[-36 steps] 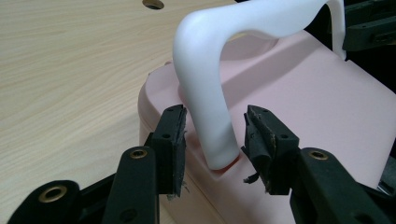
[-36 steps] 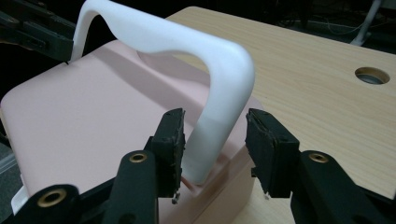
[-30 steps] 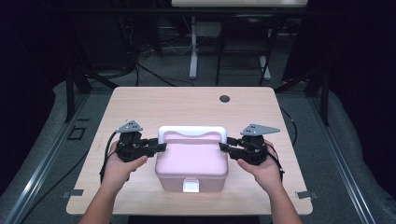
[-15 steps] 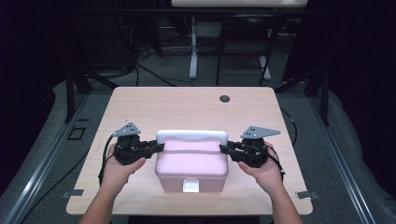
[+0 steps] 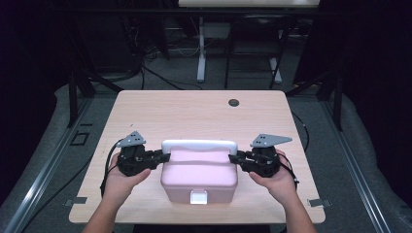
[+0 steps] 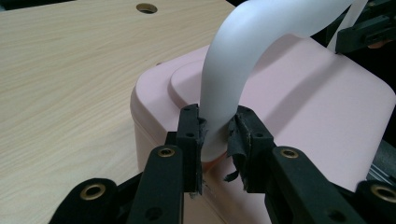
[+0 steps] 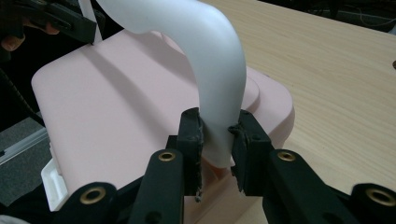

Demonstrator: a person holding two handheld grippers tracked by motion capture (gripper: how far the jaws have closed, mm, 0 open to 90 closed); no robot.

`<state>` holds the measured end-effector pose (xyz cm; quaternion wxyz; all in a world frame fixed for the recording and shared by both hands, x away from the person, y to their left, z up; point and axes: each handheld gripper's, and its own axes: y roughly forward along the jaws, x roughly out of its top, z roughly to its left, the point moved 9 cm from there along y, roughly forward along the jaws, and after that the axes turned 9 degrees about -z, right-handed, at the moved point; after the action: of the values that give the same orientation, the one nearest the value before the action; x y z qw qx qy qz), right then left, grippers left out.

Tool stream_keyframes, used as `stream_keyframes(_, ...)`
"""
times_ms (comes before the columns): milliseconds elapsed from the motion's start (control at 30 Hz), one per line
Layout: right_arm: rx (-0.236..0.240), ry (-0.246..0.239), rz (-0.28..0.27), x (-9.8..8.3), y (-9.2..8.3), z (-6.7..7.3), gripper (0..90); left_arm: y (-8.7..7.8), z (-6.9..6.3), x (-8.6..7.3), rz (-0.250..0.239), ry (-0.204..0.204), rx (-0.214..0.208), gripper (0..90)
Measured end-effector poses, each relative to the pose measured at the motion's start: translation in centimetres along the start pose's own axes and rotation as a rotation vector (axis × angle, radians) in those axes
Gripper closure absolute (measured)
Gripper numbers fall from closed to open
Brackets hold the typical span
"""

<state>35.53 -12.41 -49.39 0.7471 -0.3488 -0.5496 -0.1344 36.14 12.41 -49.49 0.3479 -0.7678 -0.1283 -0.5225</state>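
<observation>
Now a pink box (image 5: 199, 177) sits near the front of the desk (image 5: 194, 111). Left gripper (image 5: 164, 156) and right gripper (image 5: 233, 158) have just closed their fingers on opposite ends of its white handle (image 5: 199, 145).

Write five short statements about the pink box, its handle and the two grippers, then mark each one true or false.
1. The left gripper pinches one end of the white handle. True.
2. The right gripper hangs open above the table. False: its fingers press on the handle's other end.
3. The pink box has its lid off. False: the lid is on.
4. The handle stands raised over the lid. True.
5. The box's white latch faces away from the person. False: it faces the person.
</observation>
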Motion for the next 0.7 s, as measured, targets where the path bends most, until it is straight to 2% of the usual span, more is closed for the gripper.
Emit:
stream_keyframes(133, 0.009, 0.003, 0.015, -0.10, -0.25, 0.24, 74.4, -0.12, -0.09, -0.08, 0.014, 0.013, 0.000, 73.6)
stream_keyframes(333, 0.019, 0.009, 0.022, -0.21, -0.46, 0.38, 74.4, -0.35, -0.56, -0.24, 0.024, -0.003, -0.014, 73.7)
stream_keyframes(533, 0.019, 0.006, 0.022, -0.26, -0.54, 0.43, 74.3, -0.56, -0.77, -0.34, 0.039, 0.007, -0.016, 73.8)
stream_keyframes(700, 0.019, 0.006, 0.011, -0.27, -0.45, 0.36, 73.6, -0.50, -0.65, -0.36, 0.030, -0.004, -0.025, 73.7)
